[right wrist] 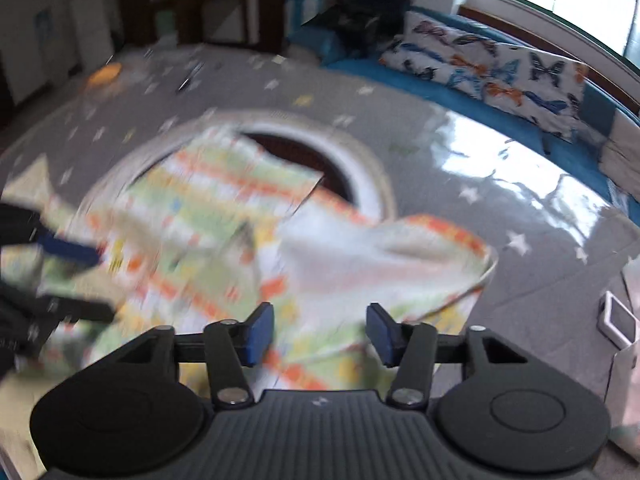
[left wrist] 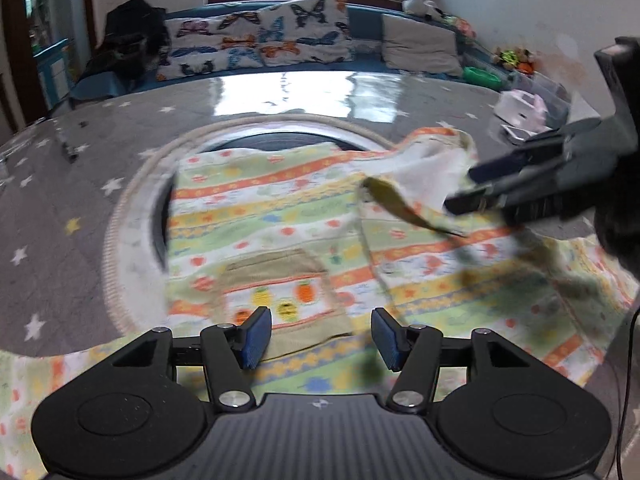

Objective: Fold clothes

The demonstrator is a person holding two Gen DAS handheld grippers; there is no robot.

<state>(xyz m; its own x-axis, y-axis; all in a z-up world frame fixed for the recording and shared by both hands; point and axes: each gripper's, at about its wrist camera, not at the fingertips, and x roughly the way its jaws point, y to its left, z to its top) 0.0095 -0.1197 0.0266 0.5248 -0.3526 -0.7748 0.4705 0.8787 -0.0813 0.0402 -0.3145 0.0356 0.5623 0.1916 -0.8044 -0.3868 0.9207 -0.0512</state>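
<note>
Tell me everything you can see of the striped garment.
The striped garment is a soft knit with orange, green, yellow and white bands of small motifs, a beige front pocket and olive ties. It lies spread, partly folded, over a round mat on the grey star carpet. Both tools, left and right, hover open above it.

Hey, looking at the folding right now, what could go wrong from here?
The dangling green tie may get trapped inside the fold. The turned-over flap of the striped garment looks loose and may fall back, since both the left gripper and the right gripper are open.
</note>
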